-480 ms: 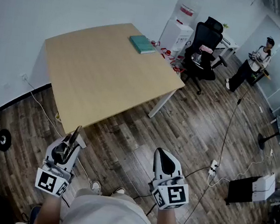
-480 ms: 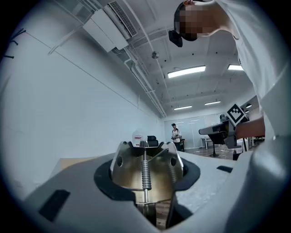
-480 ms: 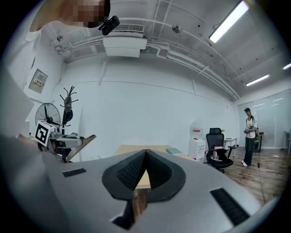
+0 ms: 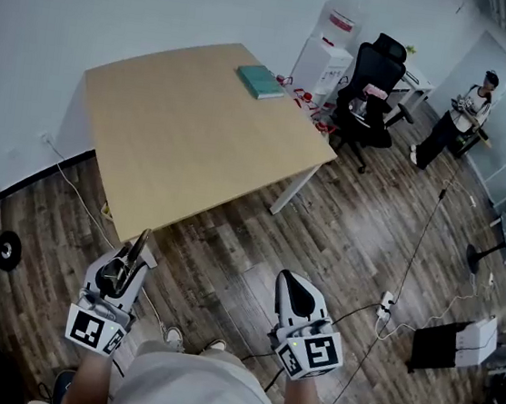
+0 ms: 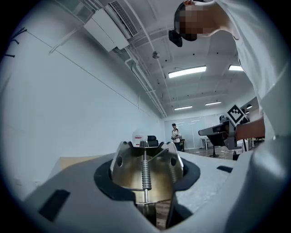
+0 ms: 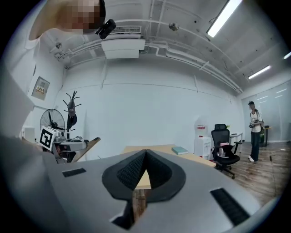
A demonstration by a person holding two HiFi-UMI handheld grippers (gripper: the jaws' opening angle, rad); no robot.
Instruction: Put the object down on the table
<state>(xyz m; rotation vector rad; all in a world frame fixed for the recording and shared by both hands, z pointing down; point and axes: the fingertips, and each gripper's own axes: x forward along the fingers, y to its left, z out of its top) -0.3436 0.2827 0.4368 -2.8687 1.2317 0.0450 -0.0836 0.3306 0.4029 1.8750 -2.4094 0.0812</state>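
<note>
Metallic spring-loaded tool [image 5: 144, 168], with one coil spring showing, sits clamped between the jaws of the left gripper [image 4: 130, 259]. It is held over the dark wooden plank floor [image 4: 360, 228], with its tip near the closest corner of the one light wooden table [image 4: 188, 134] at 12 o'clock. The right gripper [image 4: 290, 285], at 3 o'clock from the left, is empty with its jaws closed together. One teal book [image 4: 260, 81] lies at the table's far edge. One black office chair [image 4: 368, 96] stands at 1 o'clock and one person [image 4: 460, 117] at 2 o'clock.
</note>
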